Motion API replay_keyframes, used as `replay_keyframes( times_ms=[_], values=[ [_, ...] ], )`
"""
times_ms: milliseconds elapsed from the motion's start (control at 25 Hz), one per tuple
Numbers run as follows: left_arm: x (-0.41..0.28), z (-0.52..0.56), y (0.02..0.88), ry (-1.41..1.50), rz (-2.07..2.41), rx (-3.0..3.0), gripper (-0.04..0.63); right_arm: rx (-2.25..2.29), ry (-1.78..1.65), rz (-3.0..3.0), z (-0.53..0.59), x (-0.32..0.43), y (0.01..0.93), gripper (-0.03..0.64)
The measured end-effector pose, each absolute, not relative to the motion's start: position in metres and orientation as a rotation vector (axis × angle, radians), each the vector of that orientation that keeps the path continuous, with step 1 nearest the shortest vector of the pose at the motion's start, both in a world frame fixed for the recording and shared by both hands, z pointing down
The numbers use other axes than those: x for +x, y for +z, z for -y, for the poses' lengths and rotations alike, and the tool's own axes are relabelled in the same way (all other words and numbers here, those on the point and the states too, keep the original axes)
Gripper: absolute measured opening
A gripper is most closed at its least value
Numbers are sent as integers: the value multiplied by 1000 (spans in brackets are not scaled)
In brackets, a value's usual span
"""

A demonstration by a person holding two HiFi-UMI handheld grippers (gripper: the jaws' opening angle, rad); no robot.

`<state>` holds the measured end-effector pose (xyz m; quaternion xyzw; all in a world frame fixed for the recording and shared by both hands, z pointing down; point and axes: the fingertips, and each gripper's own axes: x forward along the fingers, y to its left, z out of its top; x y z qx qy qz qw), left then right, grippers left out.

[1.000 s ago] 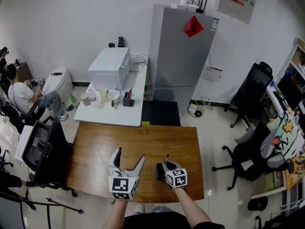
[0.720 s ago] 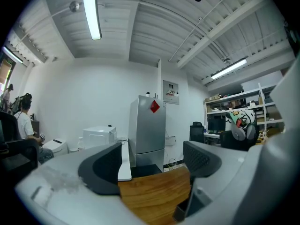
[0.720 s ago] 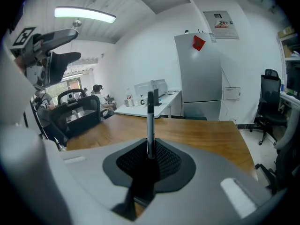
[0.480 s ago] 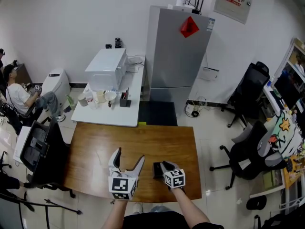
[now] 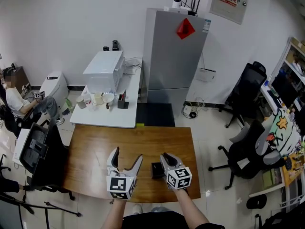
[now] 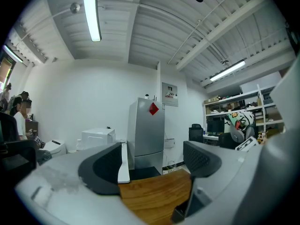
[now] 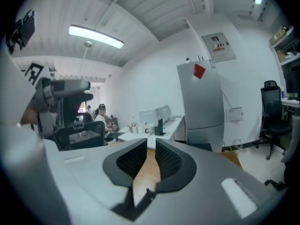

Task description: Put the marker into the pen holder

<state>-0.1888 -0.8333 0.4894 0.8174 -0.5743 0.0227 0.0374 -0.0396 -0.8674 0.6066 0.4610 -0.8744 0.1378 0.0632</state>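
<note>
Head view: no marker to be seen, pen holder standing beside the shut right gripper

From where I stand, the pen holder [image 5: 157,170] is a small dark box on the wooden surface [image 5: 95,156], near the person's edge of it. The right gripper [image 5: 165,156] sits just to the right of the pen holder, close enough that I cannot tell whether they touch. The right gripper view shows its fingers [image 7: 133,161] pressed together with only a sliver of wood grain between the pads and nothing pinched there. The left gripper [image 5: 127,157] hovers to the left of the pen holder, a little apart from it. Its fingers [image 6: 105,165] are spread, with only bare wood showing between them.

The marker itself I cannot find anywhere: not on the wood around the pen holder, not in either gripper. The pen holder is too small and dark in the head view to show whether anything stands inside it.

My reading is that the task is either at its very end, with the marker already dropped in, or at a point where the marker is out of sight. With both grippers empty and no marker lying loose, the first seems likelier, which would leave only drawing the grippers away from the pen holder
</note>
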Motion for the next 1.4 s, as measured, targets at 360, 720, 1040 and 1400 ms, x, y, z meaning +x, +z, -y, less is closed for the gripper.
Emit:
replay_keyframes(
  times_ms=[360, 720, 1040, 1400],
  values=[
    [-200, 821, 474, 29, 1787, 2521, 414, 1557, 71, 2821, 845, -32, 462, 104],
    [-208, 793, 469, 15, 1741, 2568, 413, 1782, 66, 2722, 806, -14, 446, 333],
    [-201, 764, 472, -14, 1661, 2588, 411, 1781, 4, 2671, 754, -22, 448, 334],
    [-158, 687, 456, -24, 1720, 2617, 403, 1741, -16, 2745, 677, 5, 440, 334]
  ],
)
